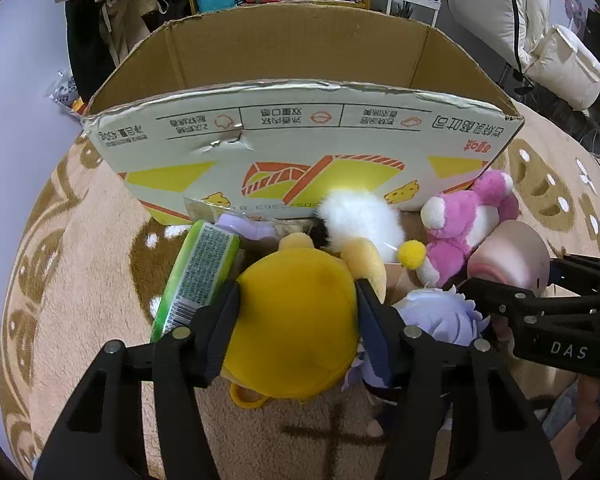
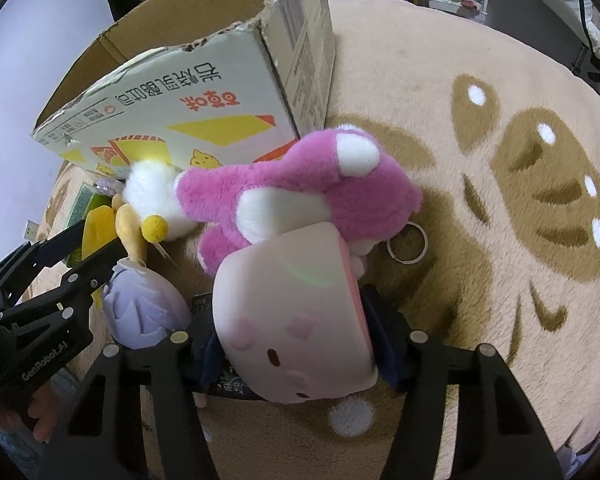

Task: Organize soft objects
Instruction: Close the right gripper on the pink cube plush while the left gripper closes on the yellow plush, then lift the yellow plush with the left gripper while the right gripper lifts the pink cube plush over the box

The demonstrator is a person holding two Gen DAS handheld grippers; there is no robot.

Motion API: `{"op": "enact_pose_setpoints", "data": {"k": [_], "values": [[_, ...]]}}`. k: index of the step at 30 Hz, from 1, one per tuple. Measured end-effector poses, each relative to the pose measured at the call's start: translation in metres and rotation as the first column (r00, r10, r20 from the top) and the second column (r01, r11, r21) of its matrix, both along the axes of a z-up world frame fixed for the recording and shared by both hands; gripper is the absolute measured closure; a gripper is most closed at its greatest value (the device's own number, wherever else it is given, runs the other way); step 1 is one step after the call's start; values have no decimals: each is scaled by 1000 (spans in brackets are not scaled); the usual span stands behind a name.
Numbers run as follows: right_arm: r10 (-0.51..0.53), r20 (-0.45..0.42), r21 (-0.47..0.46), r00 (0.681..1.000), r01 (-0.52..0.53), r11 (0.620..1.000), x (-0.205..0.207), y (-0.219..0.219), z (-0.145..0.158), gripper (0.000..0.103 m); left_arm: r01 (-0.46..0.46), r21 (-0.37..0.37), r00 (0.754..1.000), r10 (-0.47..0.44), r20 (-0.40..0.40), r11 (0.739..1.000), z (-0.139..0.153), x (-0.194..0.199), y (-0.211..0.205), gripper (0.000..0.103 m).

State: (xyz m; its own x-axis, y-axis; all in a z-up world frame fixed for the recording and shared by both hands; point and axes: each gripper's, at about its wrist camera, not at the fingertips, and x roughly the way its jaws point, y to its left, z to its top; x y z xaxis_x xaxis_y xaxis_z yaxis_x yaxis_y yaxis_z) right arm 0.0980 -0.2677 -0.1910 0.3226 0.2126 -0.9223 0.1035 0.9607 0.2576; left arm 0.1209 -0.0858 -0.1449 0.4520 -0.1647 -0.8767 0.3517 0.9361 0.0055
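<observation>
1. Left wrist view: the left gripper (image 1: pixel 296 324) has its jaws pressed on a round yellow plush toy (image 1: pixel 296 316) on the beige patterned rug (image 1: pixel 100 280); an open cardboard box (image 1: pixel 300 136) stands just beyond.
2. Right wrist view: the right gripper's (image 2: pixel 296 320) jaws clasp a pale pink block-shaped plush (image 2: pixel 288 320) beside a fuzzy magenta-and-white plush animal (image 2: pixel 300 184), the box up-left.

A round yellow plush (image 1: pixel 296 316) lay on the tan rug (image 1: pixel 100 280), pressed on both sides. To its right sat a pale lilac plush (image 1: pixel 440 316) with a scalloped edge. A pink and white plush bear (image 2: pixel 300 184) lay on its side just in front of the open cardboard box (image 1: pixel 300 128), near the box's right corner. A pale pink block-shaped plush (image 2: pixel 288 320) with a small face was squeezed on both sides, touching the bear. A white fluffy plush (image 1: pixel 360 220) leaned against the box front.
</observation>
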Motion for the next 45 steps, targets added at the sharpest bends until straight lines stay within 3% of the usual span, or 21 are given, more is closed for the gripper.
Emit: {"op": "enact_pose_setpoints", "data": {"k": [11, 24, 34, 45], "values": [[23, 31, -30, 999, -22, 999, -2, 5, 12, 55, -55, 12, 997, 54, 51, 998, 10, -5, 6, 51], [13, 179, 10, 984, -15, 1000, -21, -4, 55, 55, -106, -52, 972, 115, 204, 993, 55, -30, 18, 51], [17, 381, -3, 925, -17, 1000, -38, -4, 98, 55, -146, -100, 932, 171, 320, 984, 95, -52, 38, 51], [3, 498, -13, 867, 4, 1000, -50, 5, 120, 55, -136, -76, 881, 156, 446, 988, 122, -64, 41, 51]]}}
